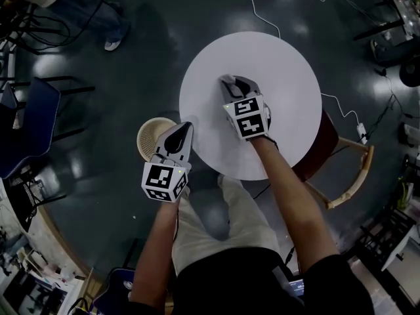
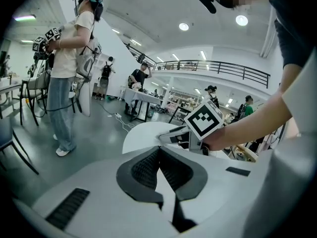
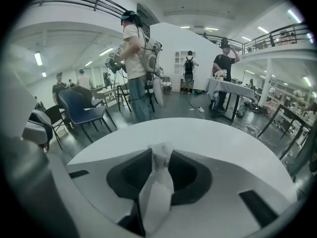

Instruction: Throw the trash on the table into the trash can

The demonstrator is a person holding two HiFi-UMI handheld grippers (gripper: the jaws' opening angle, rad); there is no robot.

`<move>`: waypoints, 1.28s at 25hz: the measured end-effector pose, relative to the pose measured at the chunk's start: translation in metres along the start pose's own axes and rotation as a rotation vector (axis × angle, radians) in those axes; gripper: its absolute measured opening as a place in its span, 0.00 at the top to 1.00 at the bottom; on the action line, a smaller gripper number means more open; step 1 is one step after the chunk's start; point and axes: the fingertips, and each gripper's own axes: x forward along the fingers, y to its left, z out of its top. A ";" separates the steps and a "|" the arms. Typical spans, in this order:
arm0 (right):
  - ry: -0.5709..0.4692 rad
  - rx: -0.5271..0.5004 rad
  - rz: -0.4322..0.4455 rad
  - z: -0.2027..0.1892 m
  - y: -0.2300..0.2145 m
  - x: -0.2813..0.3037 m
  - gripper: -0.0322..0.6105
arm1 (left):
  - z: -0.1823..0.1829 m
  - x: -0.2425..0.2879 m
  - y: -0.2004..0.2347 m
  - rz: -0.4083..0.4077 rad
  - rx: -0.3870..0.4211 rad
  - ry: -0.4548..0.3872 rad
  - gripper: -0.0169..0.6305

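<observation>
— White paper scrap (image 3: 159,165): where is it?
— Clamped in the closed jaws of my right gripper (image 1: 226,79), over the table (image 1: 289,77).
— And the trash can (image 1: 146,131)?
— Left of that gripper, off the table's edge. My left gripper (image 1: 186,127) is nearer it, jaws together and empty.

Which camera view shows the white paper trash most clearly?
The right gripper view: the white paper sits pinched between the pads of the right claw. The head view hides it under that claw; the left gripper view shows only the claw's side, no paper.
</observation>
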 end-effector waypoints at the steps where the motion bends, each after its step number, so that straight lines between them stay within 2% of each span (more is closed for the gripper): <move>1: -0.003 0.002 0.003 0.001 0.002 -0.001 0.78 | 0.000 -0.001 0.000 -0.001 0.001 -0.001 0.95; 11: -0.039 0.029 0.044 0.015 0.043 -0.030 0.79 | 0.002 -0.040 -0.001 0.025 -0.009 -0.017 0.95; 25: -0.026 -0.095 0.186 0.025 0.189 -0.029 0.79 | -0.026 -0.131 0.048 0.115 -0.053 -0.033 0.95; 32: -0.021 -0.116 0.246 0.027 0.241 -0.022 0.79 | -0.037 -0.169 0.074 0.179 -0.080 -0.052 0.95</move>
